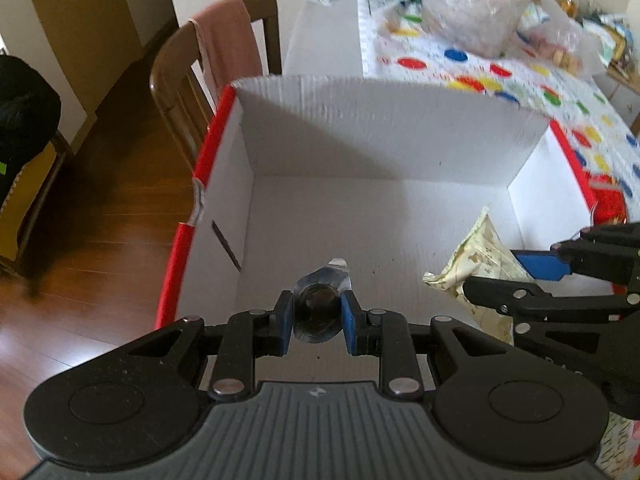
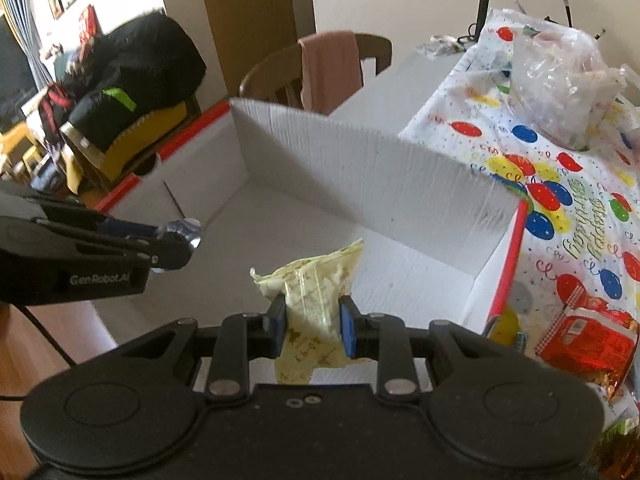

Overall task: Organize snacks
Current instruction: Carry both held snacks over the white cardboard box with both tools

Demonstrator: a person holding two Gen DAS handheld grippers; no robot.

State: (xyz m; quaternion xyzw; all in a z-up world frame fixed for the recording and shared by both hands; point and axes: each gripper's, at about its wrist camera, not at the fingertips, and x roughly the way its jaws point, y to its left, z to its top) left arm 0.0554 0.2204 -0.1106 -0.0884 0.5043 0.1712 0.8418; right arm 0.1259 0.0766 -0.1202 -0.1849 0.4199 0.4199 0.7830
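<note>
While both grippers (snacks clamped) hang over white box (image 1: 380,136).

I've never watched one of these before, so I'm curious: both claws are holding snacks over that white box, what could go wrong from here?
1. The left claw pinches the small clear-wrapped dark round snack only at its sides; it might slip or get crushed.
2. The right claw holds the pale yellow crinkly snack packet by one end, so it may twist loose.
3. Both claws crowd the white cardboard box with red edges and could bump.
</note>
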